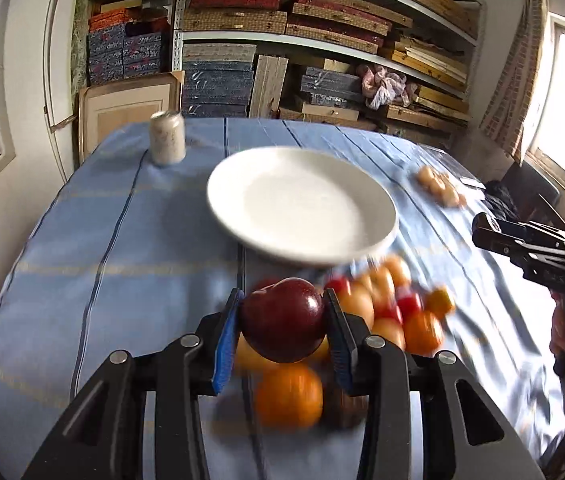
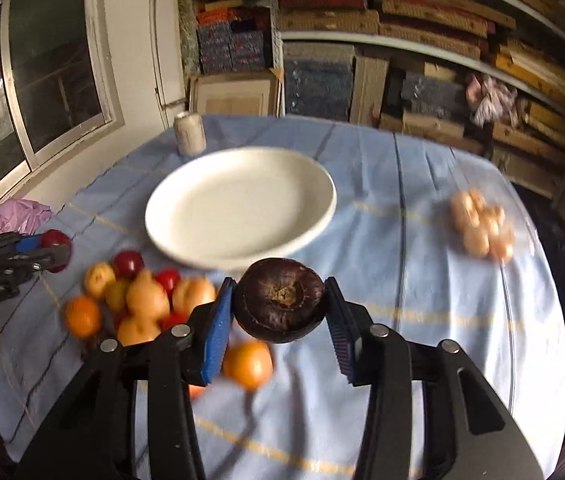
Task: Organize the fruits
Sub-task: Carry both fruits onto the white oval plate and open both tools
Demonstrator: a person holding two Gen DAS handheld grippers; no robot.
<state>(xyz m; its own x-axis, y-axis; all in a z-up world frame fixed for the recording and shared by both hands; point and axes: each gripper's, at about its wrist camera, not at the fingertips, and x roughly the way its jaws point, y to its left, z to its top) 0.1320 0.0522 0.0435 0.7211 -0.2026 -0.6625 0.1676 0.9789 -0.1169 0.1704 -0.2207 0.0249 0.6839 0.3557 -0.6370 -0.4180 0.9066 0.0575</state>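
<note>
My left gripper [image 1: 282, 300] is shut on a dark red apple [image 1: 282, 320], held above a pile of mixed fruit [image 1: 386, 304] on the blue cloth. Its blue pads press the apple's two sides. My right gripper [image 2: 278, 286] is shut on a round, dark purple fruit [image 2: 280, 300] with a brown stem scar facing me. An empty white plate [image 2: 238, 204] lies just beyond both grippers. In the right wrist view the left gripper [image 2: 54, 248] shows at the left edge with the red apple [image 2: 56, 242]. The right gripper's body [image 1: 522, 244] appears at the right of the left wrist view.
An orange [image 2: 248, 364] lies below my right fingers. A clear bag of small pale fruit [image 2: 480, 224] sits at the table's right. A pale can [image 1: 167, 138] stands at the far left of the table [image 1: 102, 240]. Shelves of boxes rise behind.
</note>
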